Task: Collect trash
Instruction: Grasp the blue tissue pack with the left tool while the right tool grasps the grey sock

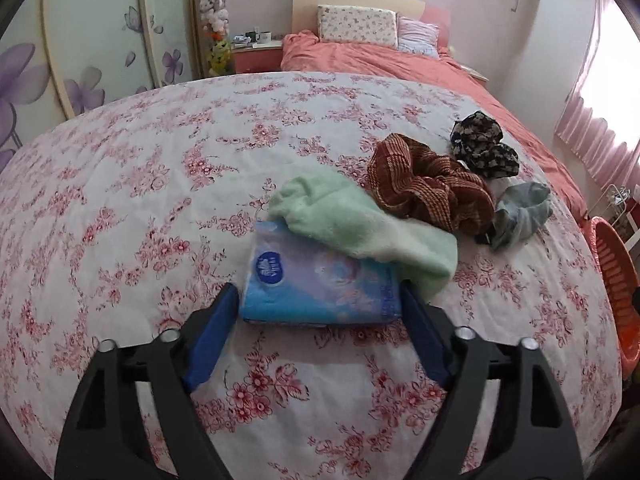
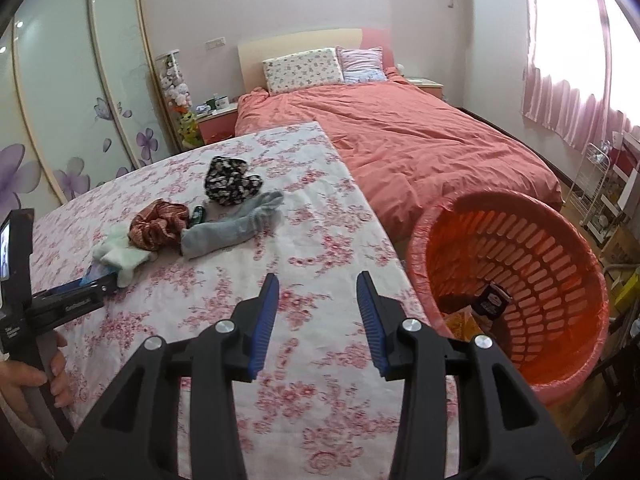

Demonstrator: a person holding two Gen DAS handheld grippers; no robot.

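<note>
While left gripper fingers straddle blue tissue pack, not clamped | pack on floral-cloth table, half under green towel | right gripper fingers spread, holding nothing, over table edge | orange basket beside table | pink bed behind.

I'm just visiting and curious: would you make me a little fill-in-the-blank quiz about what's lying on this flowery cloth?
1. The left gripper has its fingers on either side of a ____ tissue pack.
2. Partly on top of that pack lies a pale ____ towel.
3. The right gripper is open and holds ____.
4. Beside the table stands an ____ basket.

Missing words: blue; green; nothing; orange
</note>
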